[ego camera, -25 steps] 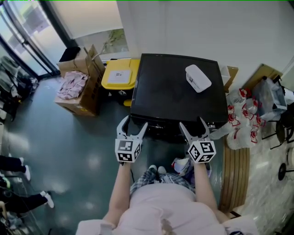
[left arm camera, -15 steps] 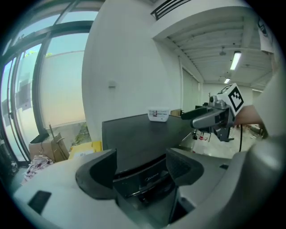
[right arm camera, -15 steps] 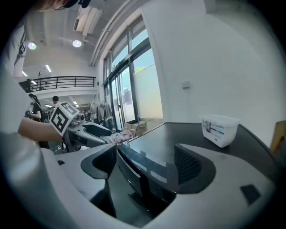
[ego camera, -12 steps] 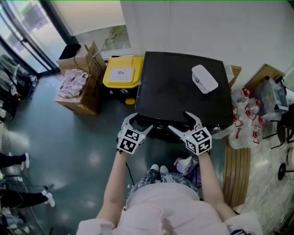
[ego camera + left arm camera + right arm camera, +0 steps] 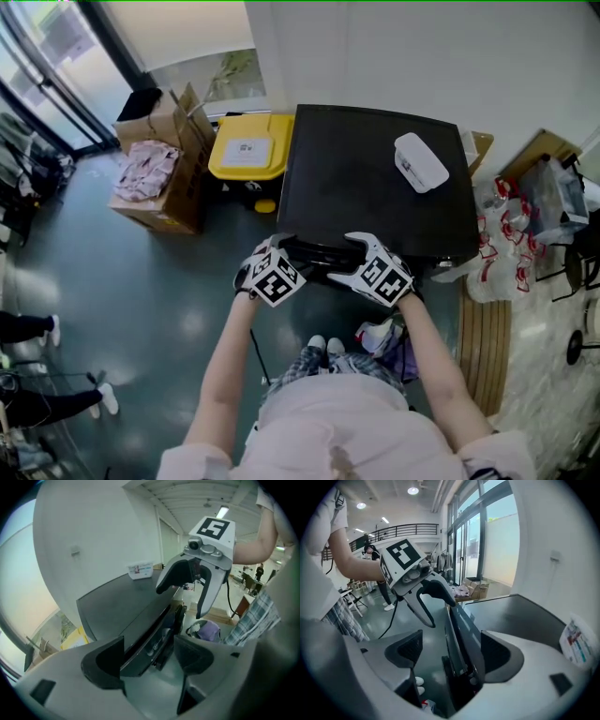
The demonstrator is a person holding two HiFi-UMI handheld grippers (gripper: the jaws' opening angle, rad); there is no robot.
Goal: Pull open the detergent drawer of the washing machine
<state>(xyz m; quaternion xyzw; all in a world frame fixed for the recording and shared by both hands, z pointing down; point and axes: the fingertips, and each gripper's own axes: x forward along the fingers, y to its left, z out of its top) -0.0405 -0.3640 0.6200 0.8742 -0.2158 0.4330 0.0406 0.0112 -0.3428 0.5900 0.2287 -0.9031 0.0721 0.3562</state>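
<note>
Both left claw (image 5: pixel 149 656) and right claw (image 5: pixel 451 656) gape astride glossy black washer (image 5: pixel 366 178).

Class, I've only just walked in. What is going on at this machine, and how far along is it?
A person stands at the front of a black-topped washing machine, holding a gripper in each hand. The left gripper and right gripper are both up against the machine's upper front edge, pointing towards each other. Both have their jaws apart, with that edge between them, and neither has closed on anything. I can't tell whether the detergent drawer is out at all. A white box lies on the lid.
</note>
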